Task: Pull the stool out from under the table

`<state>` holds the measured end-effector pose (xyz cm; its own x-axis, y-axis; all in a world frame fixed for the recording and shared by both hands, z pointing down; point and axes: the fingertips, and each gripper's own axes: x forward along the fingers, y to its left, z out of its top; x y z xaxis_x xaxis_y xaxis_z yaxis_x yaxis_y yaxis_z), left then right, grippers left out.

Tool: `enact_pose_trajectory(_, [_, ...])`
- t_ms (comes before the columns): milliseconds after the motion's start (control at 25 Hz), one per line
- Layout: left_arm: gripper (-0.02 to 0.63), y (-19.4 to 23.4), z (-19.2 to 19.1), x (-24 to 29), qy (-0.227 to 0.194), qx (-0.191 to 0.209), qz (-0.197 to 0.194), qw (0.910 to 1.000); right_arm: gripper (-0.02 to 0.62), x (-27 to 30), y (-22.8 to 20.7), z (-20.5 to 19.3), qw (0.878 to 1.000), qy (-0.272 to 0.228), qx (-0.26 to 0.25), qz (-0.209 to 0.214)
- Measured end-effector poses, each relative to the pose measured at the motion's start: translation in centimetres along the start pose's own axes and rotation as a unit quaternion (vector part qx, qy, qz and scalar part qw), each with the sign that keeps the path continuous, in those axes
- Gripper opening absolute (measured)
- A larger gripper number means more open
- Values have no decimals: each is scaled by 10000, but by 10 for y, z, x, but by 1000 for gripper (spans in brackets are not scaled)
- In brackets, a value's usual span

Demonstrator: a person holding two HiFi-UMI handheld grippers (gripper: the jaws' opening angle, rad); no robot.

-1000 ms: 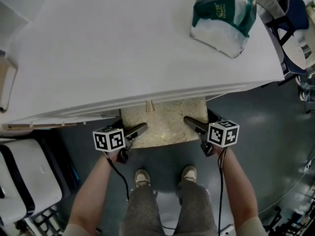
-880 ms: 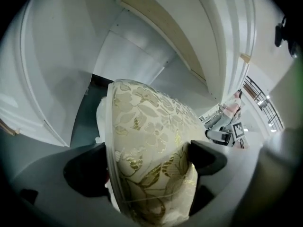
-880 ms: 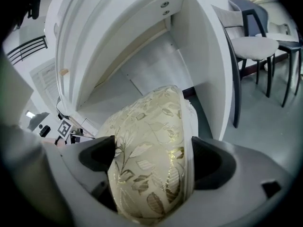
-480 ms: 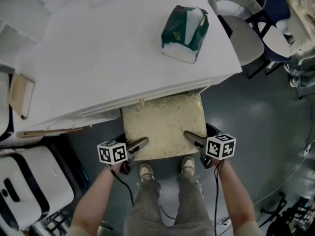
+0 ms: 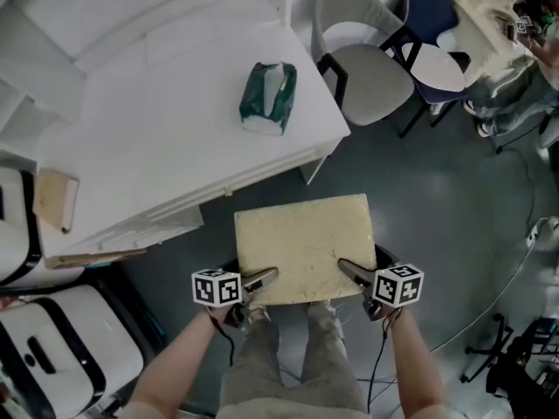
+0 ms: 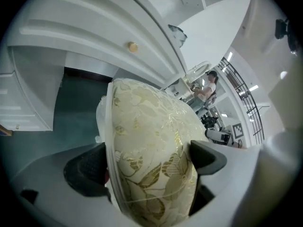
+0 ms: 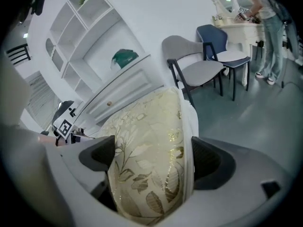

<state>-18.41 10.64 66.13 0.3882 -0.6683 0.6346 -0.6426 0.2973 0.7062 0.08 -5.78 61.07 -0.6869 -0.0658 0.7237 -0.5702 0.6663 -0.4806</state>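
- My left gripper (image 5: 262, 278) is clamped on the stool (image 5: 304, 247). One jaw is on top of the cushion and one under its rim, at the left corner on the side away from the table (image 5: 175, 103).
- My right gripper (image 5: 351, 271) is doing the same at the other corner away from the table, jaws pinched tight on the padded edge.
- The stool has a cream cushion with a gold leaf pattern. It stands on the dark floor (image 5: 437, 199) in front of the table.
- The whole seat is in view, with a strip of floor between it and the table's front edge.
- A green tissue pack (image 5: 268, 97) lies on the tabletop, toward the table's right end.
- A grey chair (image 5: 371, 64) stands just past that right end, and a blue chair (image 5: 432, 24) is beyond it.
- My legs (image 5: 297, 365) are on the side of the stool away from the table, between my two grippers.
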Motion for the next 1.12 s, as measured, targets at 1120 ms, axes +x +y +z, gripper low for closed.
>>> enact_pose_trajectory(1120, [531,-320,-11,131,2055,2783,-1298,9292,524,-316,-122,-90,9263,-2342,2393,-1727])
